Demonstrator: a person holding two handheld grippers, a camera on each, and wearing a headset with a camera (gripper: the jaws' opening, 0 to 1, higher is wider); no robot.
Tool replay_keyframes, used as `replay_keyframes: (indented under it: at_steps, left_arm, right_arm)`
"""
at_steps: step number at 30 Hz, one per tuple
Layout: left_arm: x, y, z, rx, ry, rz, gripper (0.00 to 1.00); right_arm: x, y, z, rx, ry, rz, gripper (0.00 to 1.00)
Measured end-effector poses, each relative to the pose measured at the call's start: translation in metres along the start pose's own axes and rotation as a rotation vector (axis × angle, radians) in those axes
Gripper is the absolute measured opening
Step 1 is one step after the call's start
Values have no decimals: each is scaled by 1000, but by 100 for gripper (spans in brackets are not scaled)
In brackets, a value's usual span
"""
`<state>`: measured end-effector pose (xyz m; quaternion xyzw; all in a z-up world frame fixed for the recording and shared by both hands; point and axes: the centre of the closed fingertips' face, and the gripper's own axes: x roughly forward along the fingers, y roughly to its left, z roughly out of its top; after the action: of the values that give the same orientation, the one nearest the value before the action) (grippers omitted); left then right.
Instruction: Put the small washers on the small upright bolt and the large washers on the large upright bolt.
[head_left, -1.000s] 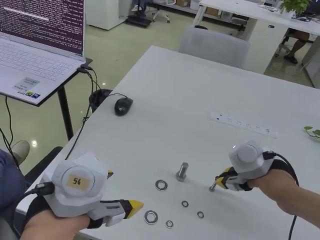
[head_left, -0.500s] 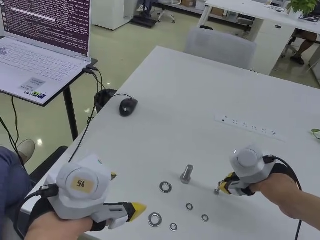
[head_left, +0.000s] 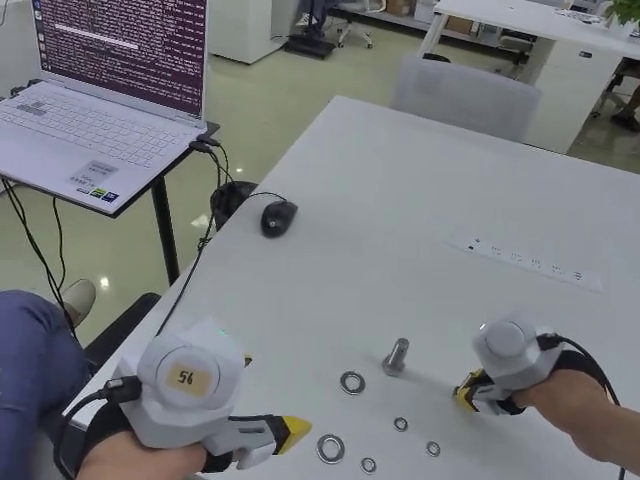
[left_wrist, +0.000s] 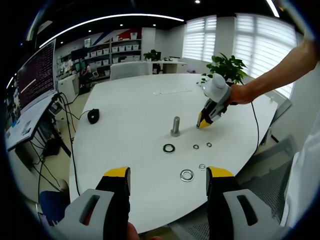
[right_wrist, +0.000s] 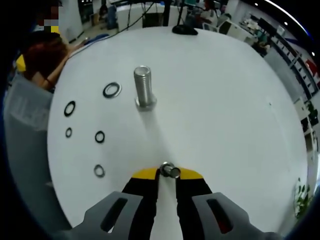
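Bright, even indoor light: ceiling strip (left_wrist: 100, 21), blinded windows (left_wrist: 250, 40). White table (head_left: 400, 200) slightly glary; large bolt (right_wrist: 143, 86) casts only faint shadow. Gripper views bow at edges (fisheye); right one softer.

Washers (head_left: 352, 382), large bolt (head_left: 396, 356) and small bolt (right_wrist: 170, 171) are silver on the white desk (head_left: 400, 200), the left tool (left_wrist: 168, 173) and right tool (right_wrist: 168, 175) pale grey with yellow tips, the mouse (head_left: 278, 217) black.
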<state>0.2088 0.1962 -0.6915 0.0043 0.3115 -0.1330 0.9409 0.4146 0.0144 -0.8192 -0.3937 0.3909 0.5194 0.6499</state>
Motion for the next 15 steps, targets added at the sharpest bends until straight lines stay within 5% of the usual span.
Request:
replay_keyframes:
  at_steps: [10, 15]
  left_arm:
    - [3, -1, 1, 0, -5, -1, 61]
    - [6, -6, 5, 10, -10, -14, 61]
  right_arm:
    - [-14, -3, -3, 18, -34, -14, 19]
    - [-24, -1, -16, 105, -68, -37, 21]
